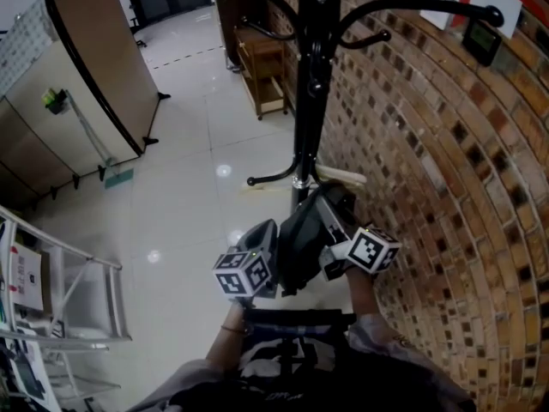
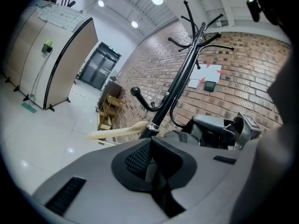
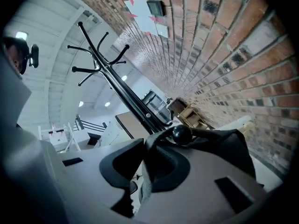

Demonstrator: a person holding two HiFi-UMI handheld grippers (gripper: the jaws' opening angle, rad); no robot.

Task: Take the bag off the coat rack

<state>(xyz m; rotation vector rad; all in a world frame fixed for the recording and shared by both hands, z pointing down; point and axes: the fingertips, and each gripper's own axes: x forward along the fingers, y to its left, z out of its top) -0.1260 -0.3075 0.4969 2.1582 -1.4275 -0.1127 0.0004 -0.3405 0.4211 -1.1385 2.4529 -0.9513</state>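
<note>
A black coat rack (image 1: 313, 75) stands against the brick wall. A dark grey bag (image 1: 300, 234) hangs low on it, between my two grippers. The left gripper (image 1: 264, 245) is at the bag's left side; in the left gripper view its jaws (image 2: 152, 157) are shut on a fold of grey bag fabric. From the right, my right gripper (image 1: 336, 230) reaches in. In the right gripper view the bag's strap (image 3: 161, 139) loops over a ball-tipped hook (image 3: 181, 134), and the right gripper (image 3: 147, 167) is shut on that strap just below the hook. The bag's body (image 3: 229, 146) sags to the right.
The brick wall (image 1: 429, 144) runs close along the right. A wooden shelf unit (image 1: 262, 67) stands behind the rack, and a pale wooden piece (image 1: 339, 175) lies by its pole. A folding partition (image 1: 94, 67) and a metal frame (image 1: 77, 290) are on the left, across white floor tiles.
</note>
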